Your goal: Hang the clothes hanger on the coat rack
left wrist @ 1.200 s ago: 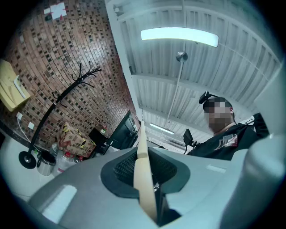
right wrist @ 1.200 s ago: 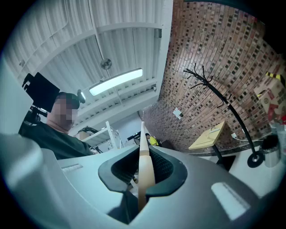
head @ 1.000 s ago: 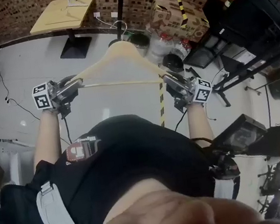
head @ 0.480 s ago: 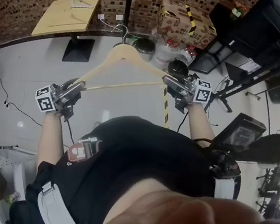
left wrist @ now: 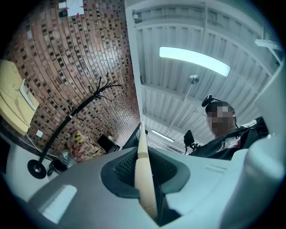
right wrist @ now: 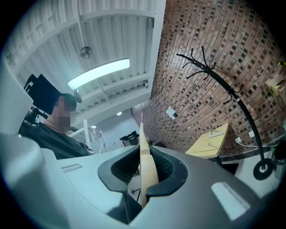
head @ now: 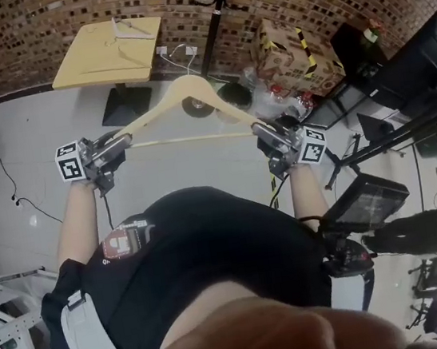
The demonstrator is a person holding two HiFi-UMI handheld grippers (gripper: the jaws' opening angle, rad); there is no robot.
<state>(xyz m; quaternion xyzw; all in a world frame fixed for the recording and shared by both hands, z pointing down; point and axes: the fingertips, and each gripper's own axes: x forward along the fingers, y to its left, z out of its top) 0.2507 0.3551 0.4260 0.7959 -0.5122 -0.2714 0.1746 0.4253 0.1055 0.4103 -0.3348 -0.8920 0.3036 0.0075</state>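
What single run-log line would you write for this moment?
left gripper: shut on wooden hanger, left end | right gripper: shut on its right end | coat rack: ahead, hanger not yet hung

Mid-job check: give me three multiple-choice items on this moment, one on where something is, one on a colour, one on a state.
1. Where does the coat rack stand?
A. behind the person
B. by the brick wall, ahead of the person
C. flat at the person's feet

2. What colour is the hanger?
A. red
B. black
C. pale wood

3. How is the hanger held?
A. one end in the left tongs, the other in the right tongs
B. by the left tongs alone
C. already hooked on the coat rack

Answers:
1 B: the head view shows its black pole rising beside the bricks, beyond the hanger.
2 C: its arms and bar are light tan.
3 A: each gripper view shows the jaws closed on a wooden arm, and the hook is free.
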